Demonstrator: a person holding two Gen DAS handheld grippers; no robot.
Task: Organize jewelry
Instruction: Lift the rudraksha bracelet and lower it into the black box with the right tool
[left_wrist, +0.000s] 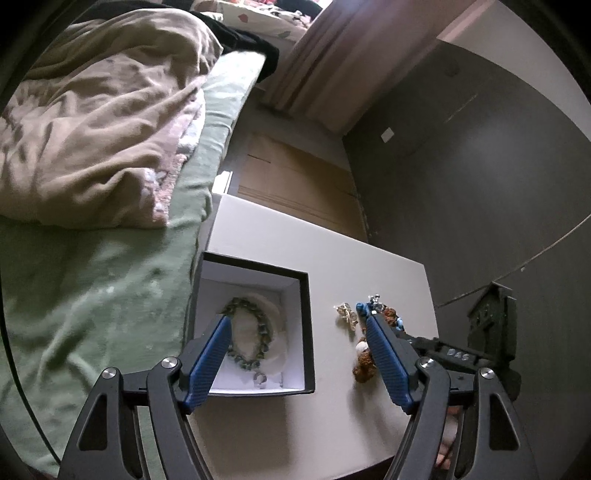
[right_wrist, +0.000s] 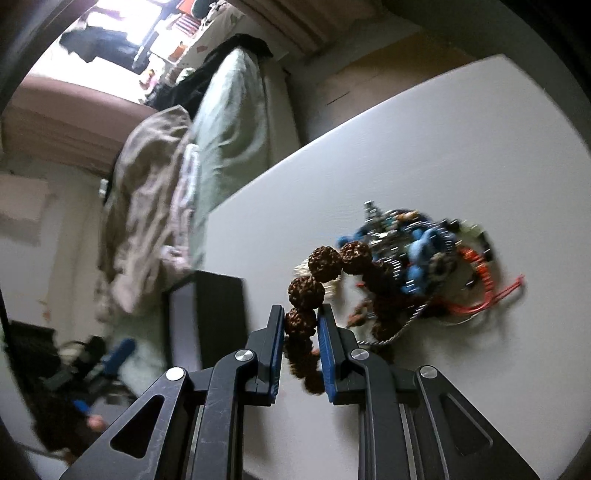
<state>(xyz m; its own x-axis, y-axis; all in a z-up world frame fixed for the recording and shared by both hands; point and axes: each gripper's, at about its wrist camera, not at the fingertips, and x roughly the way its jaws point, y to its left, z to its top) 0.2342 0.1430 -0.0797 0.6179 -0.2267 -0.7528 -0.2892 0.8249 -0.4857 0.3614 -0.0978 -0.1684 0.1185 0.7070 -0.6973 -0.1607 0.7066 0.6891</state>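
Resting on a white table (left_wrist: 369, 266) beside a bed (left_wrist: 85, 295), a black box (left_wrist: 309, 332) with a white inside stands open. Inside the box a bracelet (left_wrist: 255, 332) of grey-green beads lies looped on a pale round pad (left_wrist: 273, 314), with a small silver ring (left_wrist: 259, 378) just below it near the box's front wall.

The left gripper (left_wrist: 295, 325) hangs above the table with its blue fingers (left_wrist: 210, 362) spread wide and holding nothing; one finger sits over the box, the other over the jewelry to the right of the box.

To the right of the box, apart from it, a small pale gold piece (left_wrist: 346, 314) lies on the table. Further right of the box sits a tangled pile (right_wrist: 424, 254) of jewelry: blue beads, silver chain, and red cord (right_wrist: 491, 295), partly blurred.

The right gripper (right_wrist: 301, 314) is clenched on a brown bead strand (right_wrist: 306, 291). One rough, knobbly bead is pinched between the blue fingers (right_wrist: 327, 347), and the strand arcs from there up toward the pile, where its far end meets the blue beads. More brown beads hang below the grip. Whether the strand is clear of the table cannot be told.

In the right wrist view the box shows as a dark block left of the strand, with the rumpled beige blanket (left_wrist: 96, 122) on the bed beyond it
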